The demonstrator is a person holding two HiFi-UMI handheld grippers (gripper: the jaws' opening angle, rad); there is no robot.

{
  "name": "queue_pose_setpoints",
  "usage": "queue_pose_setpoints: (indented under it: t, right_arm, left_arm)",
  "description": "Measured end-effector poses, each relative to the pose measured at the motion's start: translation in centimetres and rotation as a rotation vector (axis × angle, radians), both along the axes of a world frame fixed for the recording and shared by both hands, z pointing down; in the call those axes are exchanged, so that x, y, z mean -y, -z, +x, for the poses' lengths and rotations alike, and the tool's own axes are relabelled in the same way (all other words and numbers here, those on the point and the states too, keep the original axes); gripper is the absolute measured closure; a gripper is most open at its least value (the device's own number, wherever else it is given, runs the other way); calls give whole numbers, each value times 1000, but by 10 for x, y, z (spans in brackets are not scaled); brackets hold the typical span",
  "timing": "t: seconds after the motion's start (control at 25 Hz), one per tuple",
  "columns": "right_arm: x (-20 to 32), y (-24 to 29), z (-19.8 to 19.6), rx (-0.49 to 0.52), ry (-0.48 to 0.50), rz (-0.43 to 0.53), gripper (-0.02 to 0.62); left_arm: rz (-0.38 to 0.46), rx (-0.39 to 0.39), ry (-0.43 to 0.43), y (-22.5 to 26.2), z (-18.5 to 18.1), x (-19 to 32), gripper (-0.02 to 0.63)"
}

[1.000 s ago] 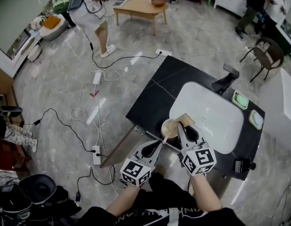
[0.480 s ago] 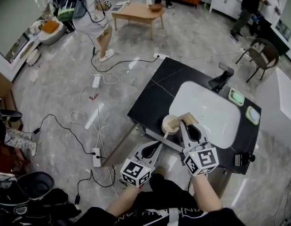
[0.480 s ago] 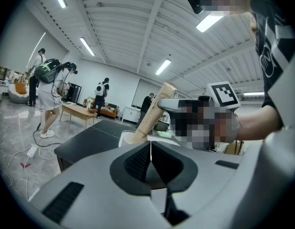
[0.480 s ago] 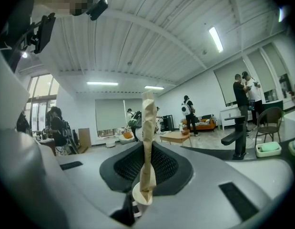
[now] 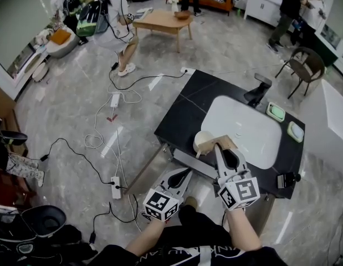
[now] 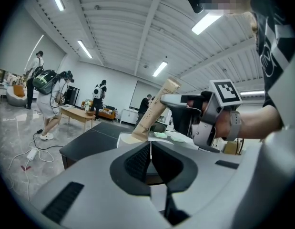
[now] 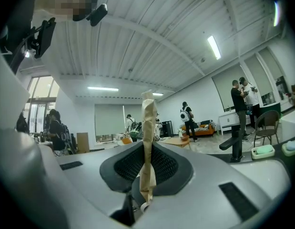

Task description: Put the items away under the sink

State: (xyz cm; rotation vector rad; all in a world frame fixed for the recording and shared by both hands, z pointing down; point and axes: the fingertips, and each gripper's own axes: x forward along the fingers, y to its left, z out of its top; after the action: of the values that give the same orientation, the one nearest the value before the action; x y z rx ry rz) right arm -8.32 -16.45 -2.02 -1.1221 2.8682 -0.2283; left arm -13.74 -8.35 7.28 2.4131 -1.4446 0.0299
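Right gripper (image 5: 219, 147): jaws clamped on crumpled brown paper (image 7: 147, 128); over black counter (image 5: 182, 115) edge
Left gripper (image 5: 187, 172): jaws together; empty

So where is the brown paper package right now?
The brown paper package is pinched in the right gripper, held over the near-left rim of the white sink in the black counter, right of centre in the head view.

left tongs (image 5: 189, 169), right tongs (image 5: 218, 146): grey, marker cubes (image 5: 239, 193) | shirt (image 5: 182, 252): black (white lettering)
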Motion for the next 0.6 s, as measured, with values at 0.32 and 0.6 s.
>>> queue_pose_setpoints:
  t: [0.32, 0.6]
  right_arm:
    - [-35, 3, 1, 11, -18, 2, 541]
    - [-68, 2, 9, 10, -44, -2, 540]
  left_arm:
    - [17, 7, -29, 7, 4, -27, 595]
    - [26, 12, -54, 11, 7, -55, 595]
